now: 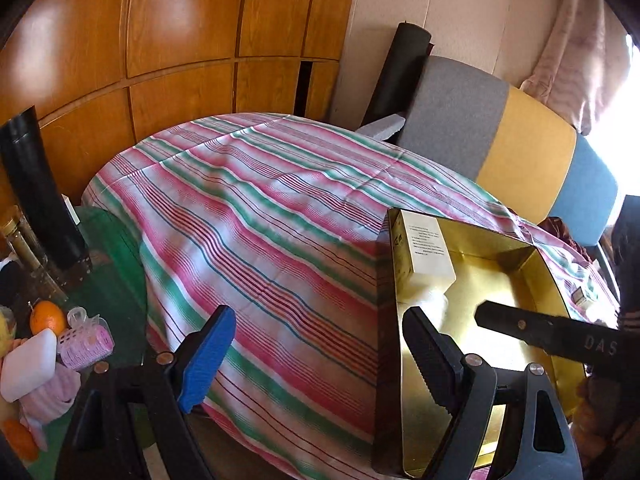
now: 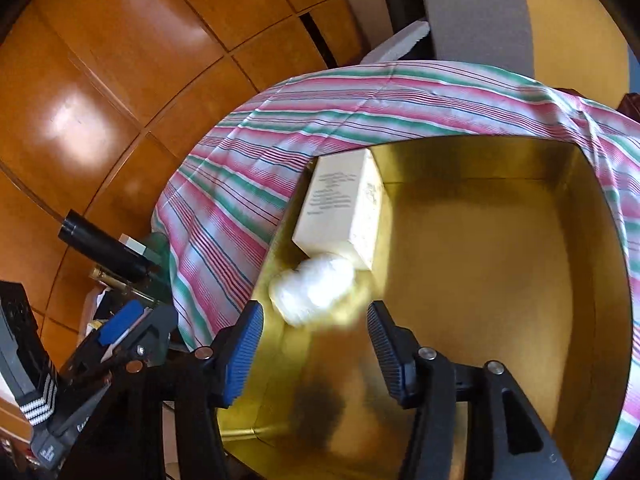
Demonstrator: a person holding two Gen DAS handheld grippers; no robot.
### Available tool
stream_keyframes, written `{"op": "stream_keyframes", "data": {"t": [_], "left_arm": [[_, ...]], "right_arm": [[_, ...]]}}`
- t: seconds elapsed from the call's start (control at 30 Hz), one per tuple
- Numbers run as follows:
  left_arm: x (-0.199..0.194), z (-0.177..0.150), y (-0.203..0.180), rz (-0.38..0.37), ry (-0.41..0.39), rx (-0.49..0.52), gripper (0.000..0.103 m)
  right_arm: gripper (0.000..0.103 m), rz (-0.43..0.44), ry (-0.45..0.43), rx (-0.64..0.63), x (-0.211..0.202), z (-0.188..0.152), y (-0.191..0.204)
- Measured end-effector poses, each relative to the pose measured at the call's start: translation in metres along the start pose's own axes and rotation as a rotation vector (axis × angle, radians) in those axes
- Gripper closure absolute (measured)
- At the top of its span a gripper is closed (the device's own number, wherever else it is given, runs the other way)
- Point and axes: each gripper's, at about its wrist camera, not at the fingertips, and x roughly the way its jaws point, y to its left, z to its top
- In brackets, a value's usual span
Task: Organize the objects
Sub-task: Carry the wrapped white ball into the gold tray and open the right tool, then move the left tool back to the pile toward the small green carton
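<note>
A blurred white bundle (image 2: pixel 314 290), soft-looking and too smeared to identify further, lies in the gold tin (image 2: pixel 520 240) against its left wall, just in front of the right gripper (image 2: pixel 316 332). It sits beyond the 2 fingertips and slightly toward the blue one, not between the pads; neither pad touches it, and the jaws stand apart with only the tin's gold floor showing in the gap. Touching the bundle on its far side is a cream carton (image 2: pixel 340 204) with small printed text, lying along the same left wall and reaching to the tin's far corner. The rest of the tin's floor is bare.

From the left wrist view the same bundle (image 1: pixel 434 302) shows just past the black finger (image 1: pixel 430 356) of the left gripper (image 1: pixel 316 336), with the carton (image 1: pixel 426 248) beyond it. That black finger hangs over the tin (image 1: pixel 532 264) near its left wall, while the blue finger (image 1: pixel 208 360) hangs outside over the striped cloth (image 1: pixel 260 220), so the tin's wall runs between them. The left jaws are spread wide and hold nothing. A finger of the right gripper (image 1: pixel 520 326) reaches into the tin from the right.

The tin rests on the striped cloth. To the left, well apart, lie an orange (image 1: pixel 48 316), a white block (image 1: pixel 28 364) and pink hair rollers (image 1: pixel 86 340) beside a tall black cylinder (image 1: pixel 38 192).
</note>
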Motion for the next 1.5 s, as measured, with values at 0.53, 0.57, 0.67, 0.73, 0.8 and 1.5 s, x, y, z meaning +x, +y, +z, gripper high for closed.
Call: {"op": "stream_keyframes", "data": {"t": [0.53,0.57,0.67,0.73,0.8,1.5], "left_arm": [[-0.016,0.000,-0.039,-0.045,-0.035,0.113,0.017],[-0.016,-0.001,-0.041,-0.049,-0.035,0.118,0.017],[-0.018,-0.002,-0.050,-0.058,-0.034,0.142,0.017],[-0.019,-0.003,-0.057,-0.065,-0.032,0.159,0.017],[-0.021,-0.005,-0.063,-0.073,-0.031,0.177,0.017],[-0.021,-0.018,-0.143,-0.161,-0.001,0.361,0.013]], "right_arm": [[0.037,-0.269,-0.151,-0.148,-0.059,-0.037,0.005],[0.037,-0.287,-0.161,-0.161,-0.061,-0.039,0.006],[0.037,-0.336,-0.195,-0.185,-0.070,-0.045,0.007],[0.037,-0.359,-0.216,-0.196,-0.077,-0.049,0.006],[0.036,-0.384,-0.235,-0.206,-0.083,-0.052,0.005],[0.036,-0.558,-0.286,-0.102,-0.153,-0.072,-0.078]]}}
